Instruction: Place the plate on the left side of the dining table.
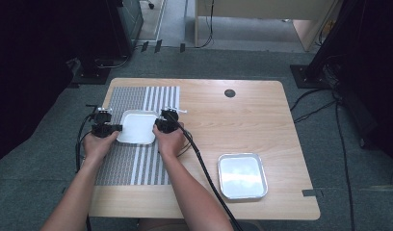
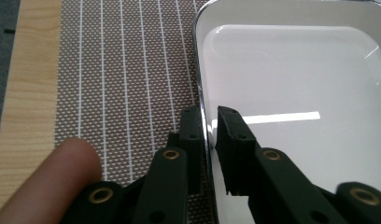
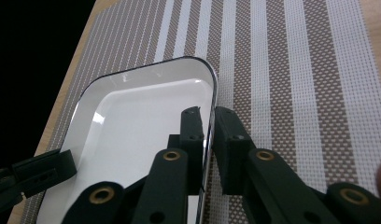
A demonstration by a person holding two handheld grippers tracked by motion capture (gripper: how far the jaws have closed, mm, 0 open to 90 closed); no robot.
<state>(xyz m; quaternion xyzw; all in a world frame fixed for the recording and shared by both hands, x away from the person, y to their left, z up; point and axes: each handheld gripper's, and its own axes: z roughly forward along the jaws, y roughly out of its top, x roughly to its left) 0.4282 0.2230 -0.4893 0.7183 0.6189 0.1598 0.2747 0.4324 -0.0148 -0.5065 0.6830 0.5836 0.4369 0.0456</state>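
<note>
White tray (image 1: 136, 126) lies on the striped placemat (image 1: 137, 166), its opposite rims pinched between the nearly closed jaws of the left gripper (image 2: 209, 123) and the right gripper (image 3: 206, 122) — such thin-edge holds may slip, and uneven lifting would tilt it off the placemat toward the steel tray (image 1: 242, 175).

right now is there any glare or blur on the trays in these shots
High view: the metal tray near the table edge is washed out by reflected light. Left gripper view: a bright strip of glare crosses the white tray; the fingertip at lower left is out of focus. Right gripper view: soft highlights on the tray's rim.
</note>
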